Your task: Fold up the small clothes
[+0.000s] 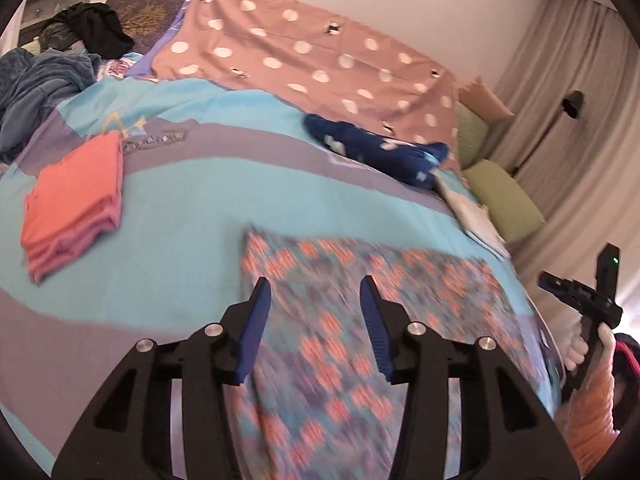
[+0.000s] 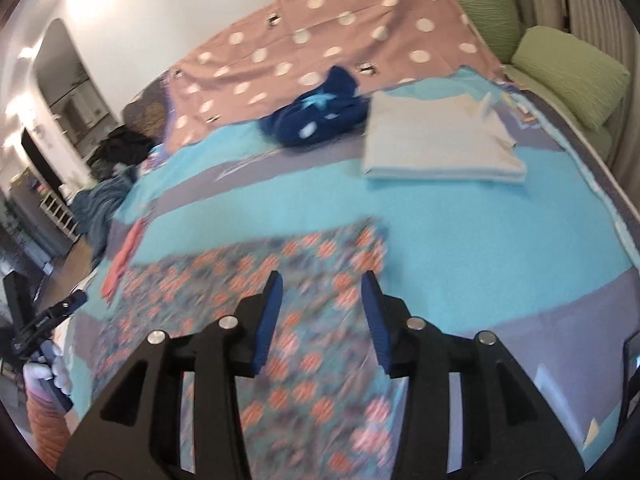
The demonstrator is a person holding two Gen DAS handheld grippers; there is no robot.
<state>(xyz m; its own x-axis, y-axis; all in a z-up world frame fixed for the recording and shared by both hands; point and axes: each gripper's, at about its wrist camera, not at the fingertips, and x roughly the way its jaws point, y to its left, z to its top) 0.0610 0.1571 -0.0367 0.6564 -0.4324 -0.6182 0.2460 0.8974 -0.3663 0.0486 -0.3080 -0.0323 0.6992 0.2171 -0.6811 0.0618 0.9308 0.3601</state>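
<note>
Spread flat at the near edge of the bed (image 1: 168, 240), directly under both grippers, lies the patterned garment (image 1: 320, 340), a blurred cloth of orange-pink diamonds on blue-grey; it appears to be the piece now in hand. Both views look down on it through parted jaws: the left gripper (image 1: 316, 292) and the right gripper (image 2: 322, 286) are each released and hold nothing, with the cloth visible in the gap between the blue pads. Whether either touches the fabric cannot be told. Judging by the neat piles, the task seems partly done. One folded coral-and-pink stack (image 1: 74, 204) sits on the left side of the bed, well apart from the patterned garment, and one folded white stack (image 2: 436, 144) lies toward the right side near the two green pillows (image 2: 568, 68). Still unfolded, it seems, is one crumpled navy garment (image 2: 316, 112) with pale shapes, just beside the white stack at the edge of the pink polka-dot sheet (image 1: 320, 52). At the far left corner a heap of black clothing (image 1: 96, 28) and a bunched blue blanket or robe (image 1: 40, 88) also remain loose, though whether they belong to the job is unclear. The patterned piece likely still needs its first fold.
</note>
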